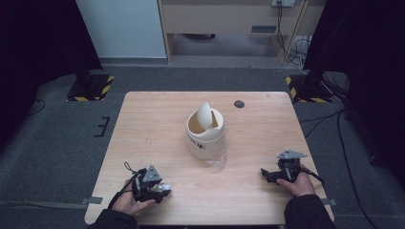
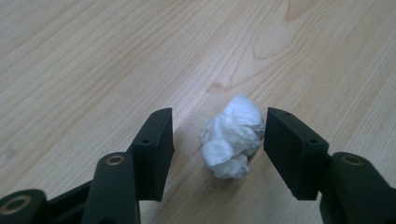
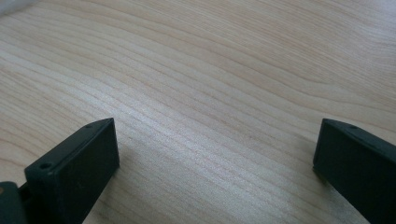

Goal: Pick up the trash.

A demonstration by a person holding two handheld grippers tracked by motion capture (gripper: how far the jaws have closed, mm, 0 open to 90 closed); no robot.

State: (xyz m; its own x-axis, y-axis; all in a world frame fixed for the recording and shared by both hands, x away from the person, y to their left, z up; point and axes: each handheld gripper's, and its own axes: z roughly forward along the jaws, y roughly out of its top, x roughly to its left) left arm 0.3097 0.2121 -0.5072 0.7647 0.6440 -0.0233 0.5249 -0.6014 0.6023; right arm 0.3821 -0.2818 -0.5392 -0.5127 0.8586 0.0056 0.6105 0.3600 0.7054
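Left gripper is spread around the paper wad, near the table edge and well short of the white bin — one pad touching, the other apart, so an uneven squeeze could flick it away — right gripper wide open, empty.
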